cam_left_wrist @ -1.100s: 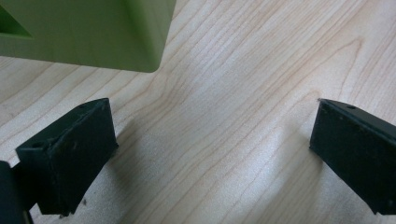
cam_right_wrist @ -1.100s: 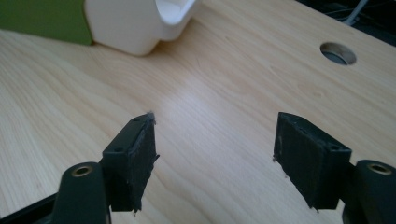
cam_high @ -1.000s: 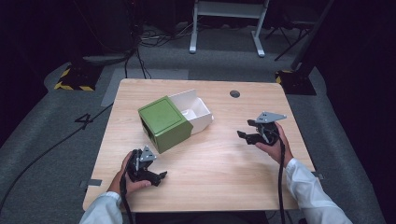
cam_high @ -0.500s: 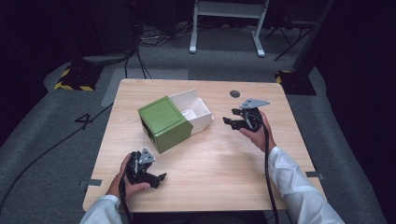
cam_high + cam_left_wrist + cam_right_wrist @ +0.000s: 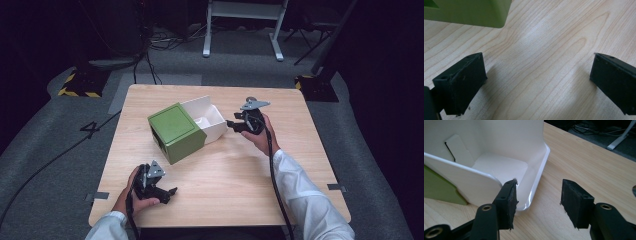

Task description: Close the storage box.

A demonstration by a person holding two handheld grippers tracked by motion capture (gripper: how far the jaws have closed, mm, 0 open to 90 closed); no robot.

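Note:
A green box lies on the wooden table, and a white drawer sticks out of its right side, empty inside. My right gripper is open right at the drawer's outer corner, its left jaw touching or almost touching the white wall. My left gripper rests open near the table's front left, held by a hand, with bare wood between its jaws. The green box's corner lies just beyond the left gripper.
A small dark round disc lies on the table behind the right gripper. Cables and a white stand occupy the floor behind the table. Bare wood spreads across the table's front and right.
My right gripper has moved left and slightly away from me, from the table's right side up to the white drawer's corner. The left gripper has stayed put.

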